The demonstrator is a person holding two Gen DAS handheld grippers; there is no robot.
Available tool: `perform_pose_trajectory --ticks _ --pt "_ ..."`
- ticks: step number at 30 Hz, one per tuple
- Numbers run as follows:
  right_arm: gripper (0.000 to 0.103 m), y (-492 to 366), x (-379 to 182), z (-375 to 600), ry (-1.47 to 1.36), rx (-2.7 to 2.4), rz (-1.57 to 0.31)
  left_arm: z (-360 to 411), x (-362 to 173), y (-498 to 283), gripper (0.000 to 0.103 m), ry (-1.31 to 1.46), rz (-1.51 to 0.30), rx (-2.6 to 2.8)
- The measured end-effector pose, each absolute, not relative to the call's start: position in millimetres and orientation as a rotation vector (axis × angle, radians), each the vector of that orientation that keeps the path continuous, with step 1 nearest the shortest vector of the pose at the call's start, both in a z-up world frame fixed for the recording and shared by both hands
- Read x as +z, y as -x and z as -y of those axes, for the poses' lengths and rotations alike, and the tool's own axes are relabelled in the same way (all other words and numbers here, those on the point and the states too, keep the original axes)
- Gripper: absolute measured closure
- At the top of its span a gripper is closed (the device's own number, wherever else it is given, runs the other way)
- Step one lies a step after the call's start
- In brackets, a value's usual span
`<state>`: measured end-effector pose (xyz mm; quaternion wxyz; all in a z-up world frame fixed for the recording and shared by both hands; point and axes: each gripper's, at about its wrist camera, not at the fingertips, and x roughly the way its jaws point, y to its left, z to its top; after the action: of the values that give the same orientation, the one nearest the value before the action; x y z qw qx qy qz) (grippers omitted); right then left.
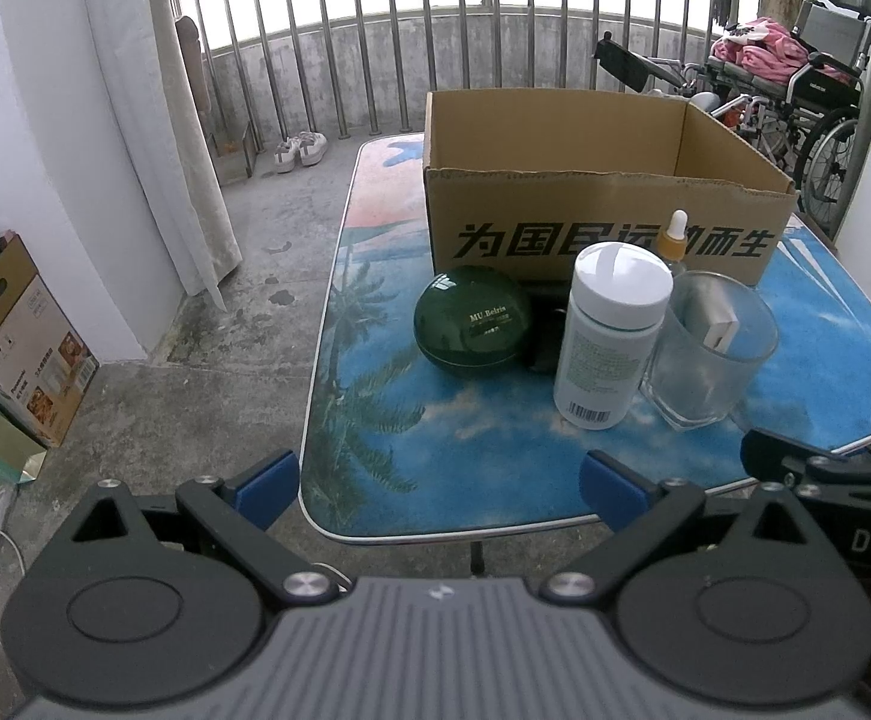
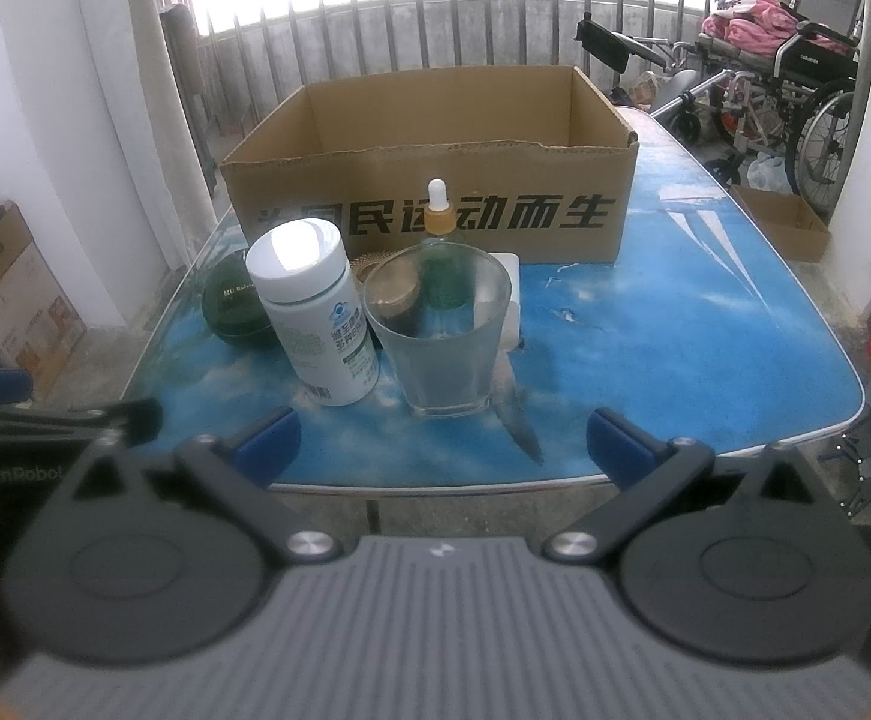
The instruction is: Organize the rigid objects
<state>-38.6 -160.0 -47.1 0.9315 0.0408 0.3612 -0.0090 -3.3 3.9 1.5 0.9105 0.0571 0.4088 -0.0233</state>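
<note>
Left wrist view: white plastic bottle (image 1: 609,333) stood upright, long axis vertical, beside clear glass tumbler (image 1: 708,348) and round green case (image 1: 472,318), before open cardboard box (image 1: 603,198) on glossy counter (image 1: 495,438). Fingers of both grippers (image 1: 441,480) (image 2: 444,441) are spread apart, holding nothing.

Brown cardboard box (image 2: 435,120), dark green jar (image 1: 471,318), white bottle (image 1: 609,336), blue palm-print table (image 1: 495,450)

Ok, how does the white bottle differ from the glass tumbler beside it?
The white plastic bottle with a white screw cap is opaque, capped and taller; the clear glass tumbler is see-through, open-topped, wider and shorter. Both stand upright, close together, on the blue printed table in front of the cardboard box.
</note>
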Motion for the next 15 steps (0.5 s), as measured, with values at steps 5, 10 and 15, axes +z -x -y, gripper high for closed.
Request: perform_pose_trajectory --ticks 5,10,15 --pt "0.001 37.8 -47.3 159.7 -0.083 -0.018 -0.741 -3.7 1.5 2.9 0.003 -0.118 -0.844 -0.048" --pt "0.001 37.6 -47.3 159.6 -0.084 -0.017 -0.74 -4.0 1.6 3.3 0.003 -0.119 -0.844 -0.048" --pt "0.001 37.6 -47.3 159.5 -0.083 -0.018 -0.74 -3.5 1.3 2.9 0.003 -0.118 -0.844 -0.048"
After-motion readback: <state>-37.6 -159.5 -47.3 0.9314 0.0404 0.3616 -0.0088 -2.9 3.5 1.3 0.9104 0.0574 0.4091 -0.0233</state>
